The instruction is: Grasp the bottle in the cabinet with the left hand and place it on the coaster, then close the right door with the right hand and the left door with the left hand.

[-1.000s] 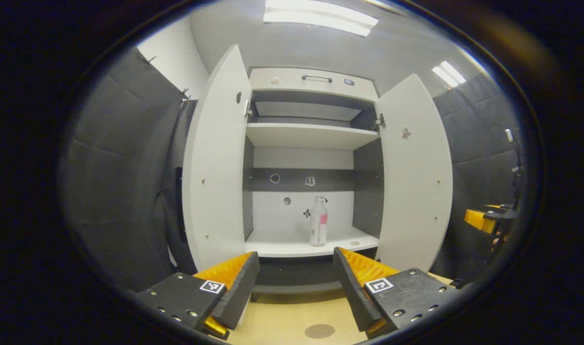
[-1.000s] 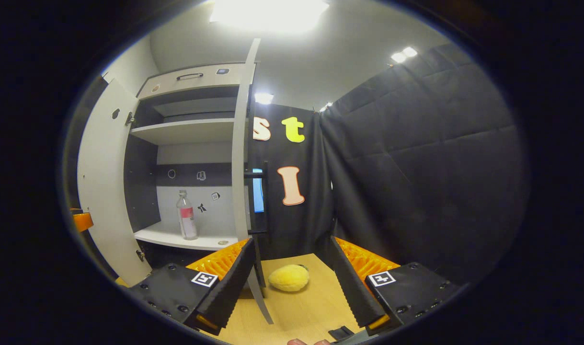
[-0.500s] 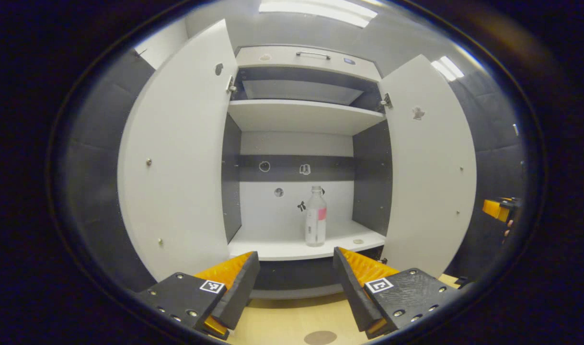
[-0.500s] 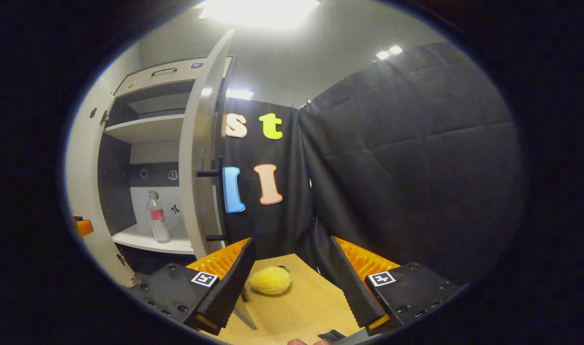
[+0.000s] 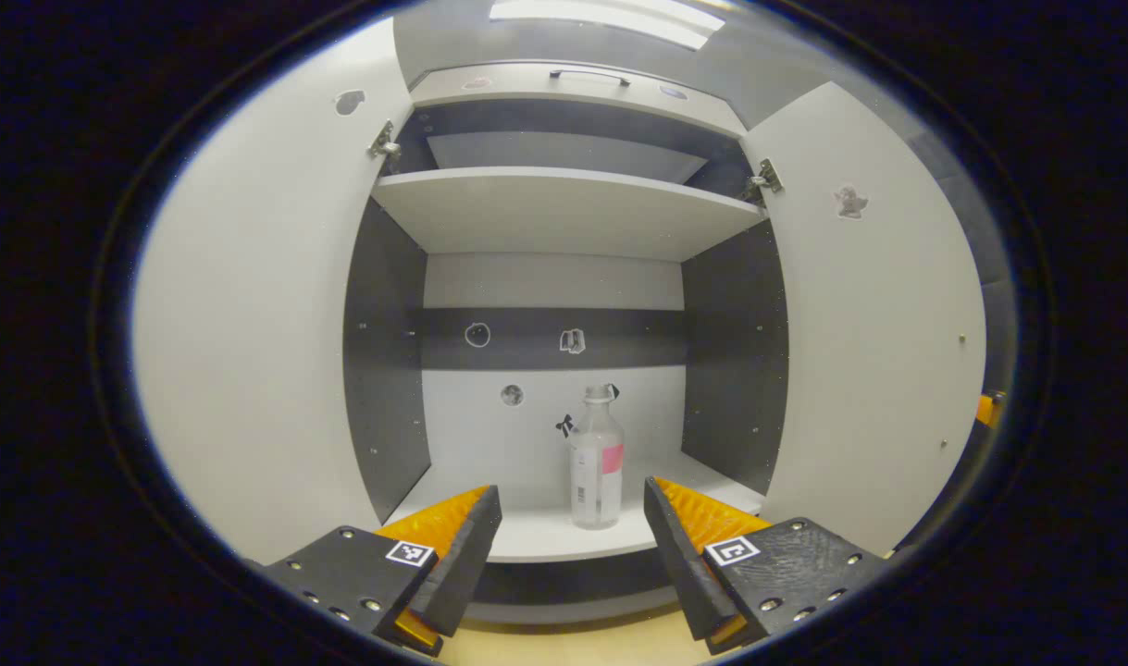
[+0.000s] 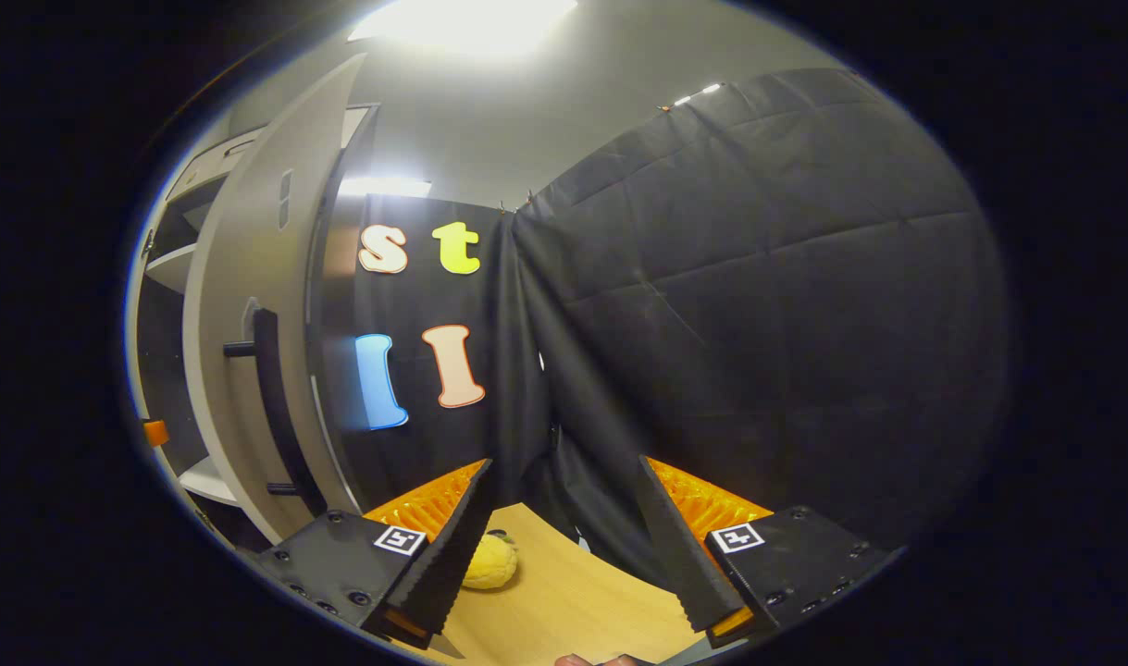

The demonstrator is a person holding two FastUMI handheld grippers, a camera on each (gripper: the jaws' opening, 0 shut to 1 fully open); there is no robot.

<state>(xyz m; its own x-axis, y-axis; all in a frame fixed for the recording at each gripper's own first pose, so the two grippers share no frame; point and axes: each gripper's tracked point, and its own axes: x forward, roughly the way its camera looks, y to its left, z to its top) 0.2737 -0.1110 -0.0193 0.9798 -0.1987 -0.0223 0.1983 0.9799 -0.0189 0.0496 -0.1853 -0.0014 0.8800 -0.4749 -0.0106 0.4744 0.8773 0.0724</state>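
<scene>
A clear bottle (image 5: pixel 596 462) with a pink label stands upright on the cabinet's lower shelf (image 5: pixel 536 538). It is straight ahead of my left gripper (image 5: pixel 573 555), which is open and short of it, with nothing between its fingers. Both white doors stand wide open, the left door (image 5: pixel 249 351) and the right door (image 5: pixel 883 351) flanking that gripper. In the right gripper view, the right door (image 6: pixel 240 305) is seen from its outer side, with its black bar handle (image 6: pixel 272 407) at the left. My right gripper (image 6: pixel 564 555) is open and empty above the wooden table (image 6: pixel 573 601).
An upper shelf (image 5: pixel 564 208) spans the cabinet above the bottle. A yellow plush toy (image 6: pixel 491 562) lies on the table by the right gripper's left finger. Black padded booth walls (image 6: pixel 758 305) close in ahead and to the right.
My left gripper has moved forward between the doors, so the bottle looks larger and the table has dropped out of view. The right gripper has swung right, past the right door's outer face.
</scene>
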